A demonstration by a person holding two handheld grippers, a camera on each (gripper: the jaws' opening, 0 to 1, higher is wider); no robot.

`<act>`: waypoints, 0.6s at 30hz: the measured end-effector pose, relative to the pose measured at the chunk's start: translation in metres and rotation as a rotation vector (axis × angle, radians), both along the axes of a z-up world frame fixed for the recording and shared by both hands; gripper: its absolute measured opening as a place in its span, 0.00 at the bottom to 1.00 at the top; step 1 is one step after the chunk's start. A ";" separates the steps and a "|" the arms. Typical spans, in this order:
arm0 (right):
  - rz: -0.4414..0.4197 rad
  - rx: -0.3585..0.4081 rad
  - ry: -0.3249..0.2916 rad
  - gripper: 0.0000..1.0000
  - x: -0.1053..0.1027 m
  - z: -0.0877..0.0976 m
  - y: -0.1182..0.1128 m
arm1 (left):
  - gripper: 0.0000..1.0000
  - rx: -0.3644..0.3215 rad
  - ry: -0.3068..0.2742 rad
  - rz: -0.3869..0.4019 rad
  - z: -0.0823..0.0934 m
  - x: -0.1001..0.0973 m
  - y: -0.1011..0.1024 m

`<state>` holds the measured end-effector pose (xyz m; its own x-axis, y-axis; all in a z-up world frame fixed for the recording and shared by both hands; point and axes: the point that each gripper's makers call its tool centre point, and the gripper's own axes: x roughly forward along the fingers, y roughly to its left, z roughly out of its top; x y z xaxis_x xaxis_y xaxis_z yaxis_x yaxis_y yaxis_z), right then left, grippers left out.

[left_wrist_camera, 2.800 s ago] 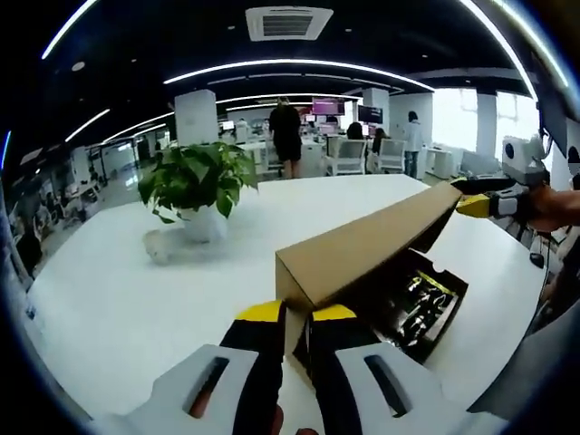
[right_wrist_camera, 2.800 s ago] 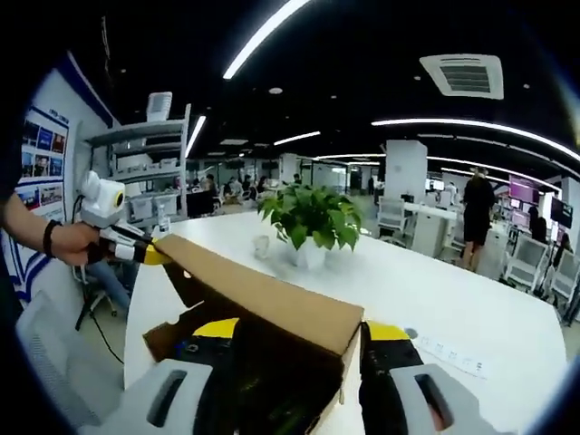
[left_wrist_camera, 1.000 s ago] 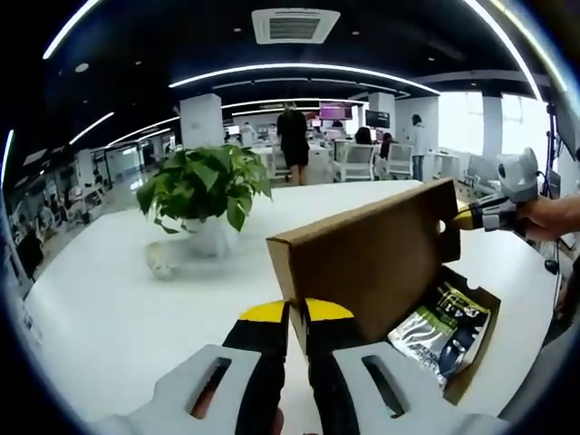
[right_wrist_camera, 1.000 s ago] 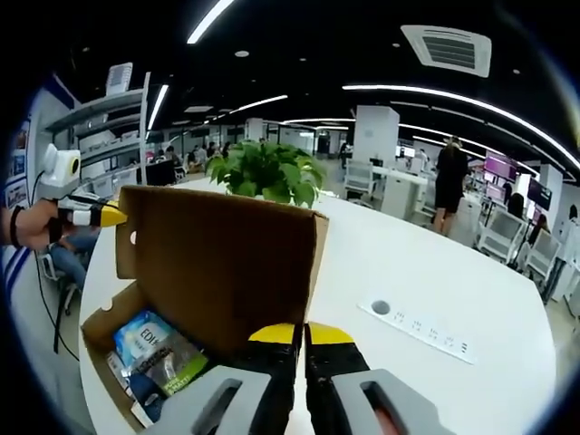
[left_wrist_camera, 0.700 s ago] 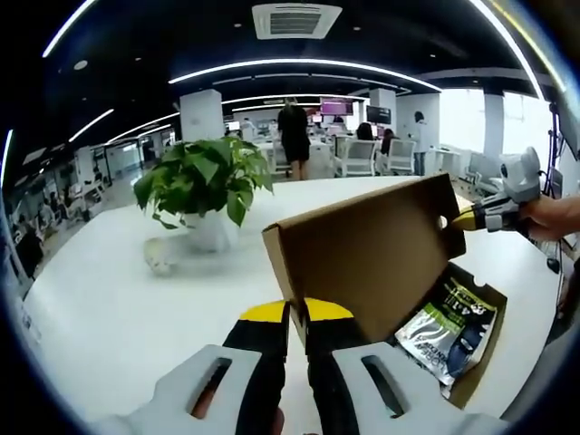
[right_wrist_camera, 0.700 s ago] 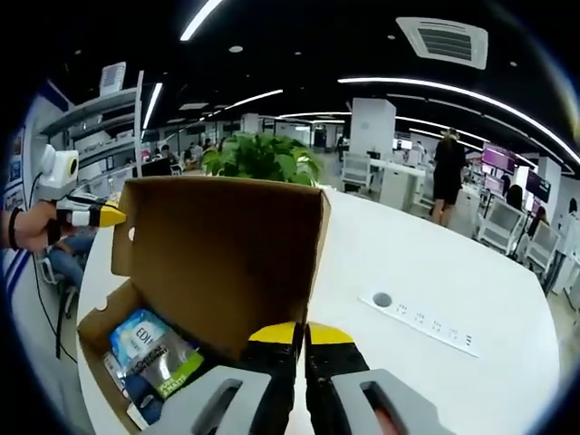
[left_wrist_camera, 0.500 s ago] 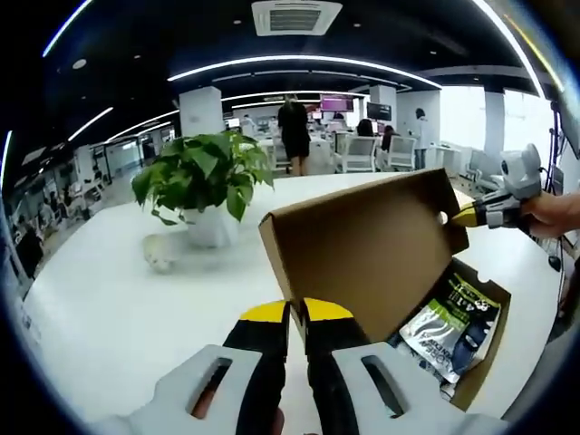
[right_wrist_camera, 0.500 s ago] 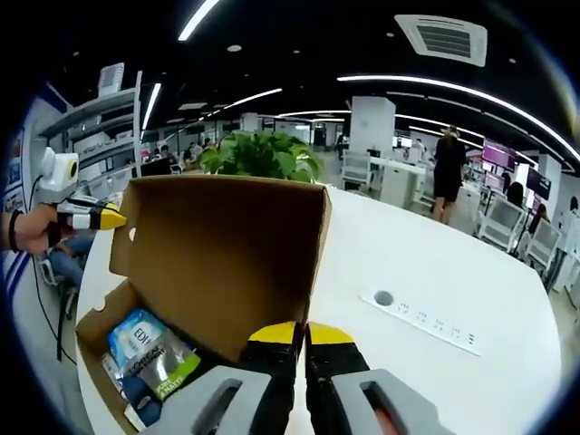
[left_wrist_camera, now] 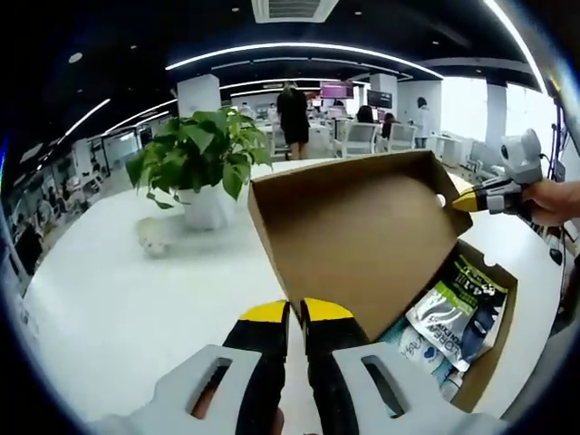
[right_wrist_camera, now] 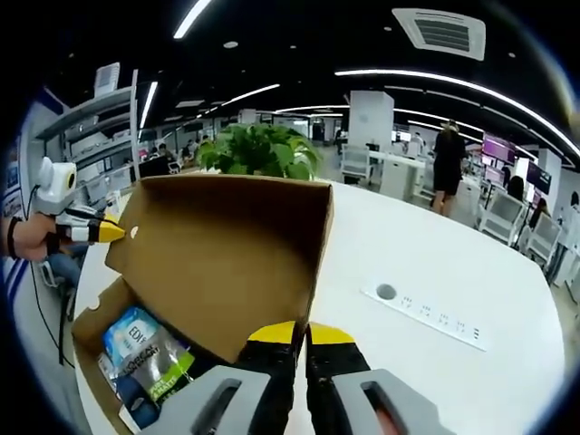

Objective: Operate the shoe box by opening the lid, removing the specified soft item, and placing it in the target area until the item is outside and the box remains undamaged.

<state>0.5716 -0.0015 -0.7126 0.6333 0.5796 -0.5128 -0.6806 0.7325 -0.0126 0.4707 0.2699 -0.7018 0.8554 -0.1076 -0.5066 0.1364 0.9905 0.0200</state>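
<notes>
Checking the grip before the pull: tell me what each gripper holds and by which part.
Both hold the shoe box lid: the left gripper is shut on one corner, the right gripper on the opposite corner.

We see the raised lid (right_wrist_camera: pixel 217 263) hiding part of the pouches (right_wrist_camera: pixel 145 362) and the box's (right_wrist_camera: pixel 91 331) far wall.

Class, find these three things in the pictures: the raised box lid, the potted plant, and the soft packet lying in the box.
box lid (left_wrist_camera: pixel 362 236), left gripper view, its brown inner face.
potted plant (left_wrist_camera: pixel 195 154), left gripper view, its leaves.
soft packet (right_wrist_camera: pixel 145 358), right gripper view, its printed front.
</notes>
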 end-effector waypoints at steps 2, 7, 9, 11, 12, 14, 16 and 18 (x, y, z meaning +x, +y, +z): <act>-0.004 -0.001 0.007 0.00 0.001 -0.003 0.000 | 0.04 -0.002 0.005 0.002 -0.002 0.002 0.001; -0.004 -0.009 0.015 0.00 0.005 -0.007 0.000 | 0.04 0.001 0.019 0.006 -0.005 0.004 0.001; -0.004 -0.010 0.019 0.00 0.006 -0.008 0.001 | 0.04 0.002 0.024 0.006 -0.007 0.004 0.001; -0.004 -0.011 0.021 0.00 0.006 -0.009 0.002 | 0.04 0.004 0.028 0.006 -0.009 0.005 0.002; -0.003 -0.013 0.022 0.00 0.007 -0.010 0.002 | 0.05 0.005 0.033 0.005 -0.011 0.005 0.002; -0.004 -0.017 0.025 0.00 0.007 -0.012 0.003 | 0.05 0.007 0.038 0.003 -0.014 0.004 0.002; -0.006 -0.019 0.031 0.00 0.007 -0.014 0.003 | 0.05 0.003 0.052 0.002 -0.019 0.003 0.001; -0.005 -0.024 0.035 0.00 0.007 -0.016 0.003 | 0.06 0.003 0.056 0.003 -0.021 0.002 0.001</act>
